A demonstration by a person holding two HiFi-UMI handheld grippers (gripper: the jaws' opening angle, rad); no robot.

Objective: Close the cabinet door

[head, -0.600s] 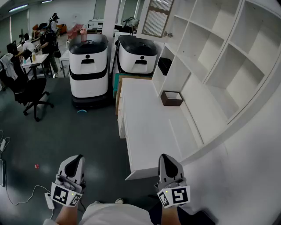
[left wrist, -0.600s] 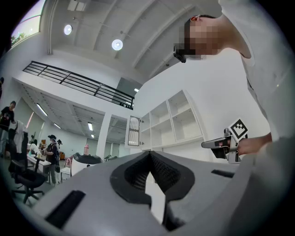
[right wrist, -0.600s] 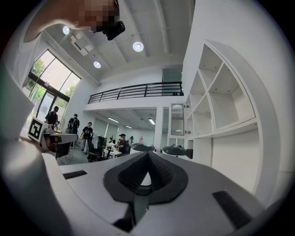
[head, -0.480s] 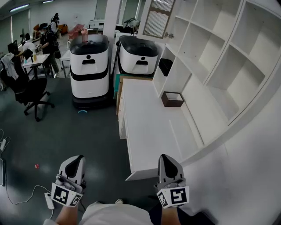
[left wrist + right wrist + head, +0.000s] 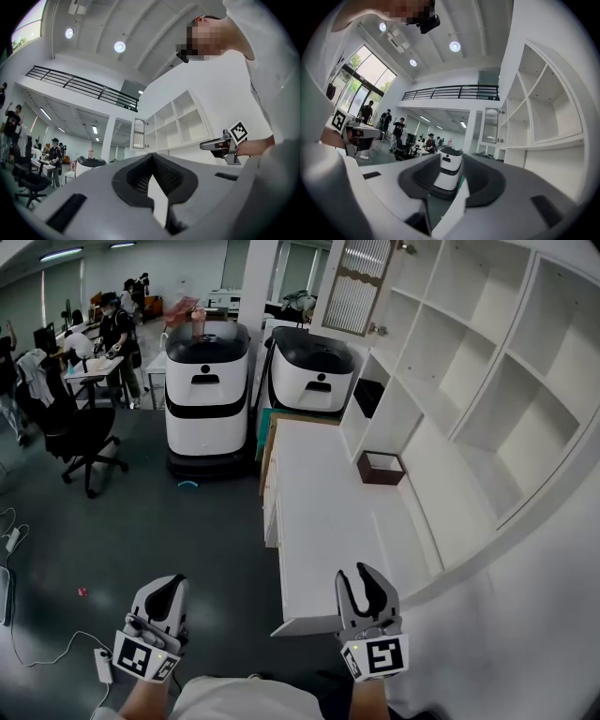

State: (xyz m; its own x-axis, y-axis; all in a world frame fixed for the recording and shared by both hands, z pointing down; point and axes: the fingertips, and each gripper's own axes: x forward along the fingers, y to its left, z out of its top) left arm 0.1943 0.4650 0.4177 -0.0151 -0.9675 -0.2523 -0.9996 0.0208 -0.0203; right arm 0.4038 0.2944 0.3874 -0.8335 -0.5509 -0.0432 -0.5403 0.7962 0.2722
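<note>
Cabinet door point(image 5: 354, 282), white frame w/ ribbed glass panel, stands swung open at the far upper end of the white open-shelf unit point(image 5: 469, 381), sticking out over the long white worktop point(image 5: 319, 521). A small dark-brown open box point(image 5: 381, 468) sits on the worktop against the shelves, below the door. Beyond the worktop's far end are two white-and-black wheeled machines point(image 5: 207, 395), side by side. A black office chair point(image 5: 80, 432) is at far left, w/ people at desks behind it.

Right gripper point(image 5: 358, 576) is over the worktop's near corner, jaws spread, nothing betw. them. Left gripper point(image 5: 174, 583) is over the grey floor, jaws pressed together, empty. Both are well apart from the door.
</note>
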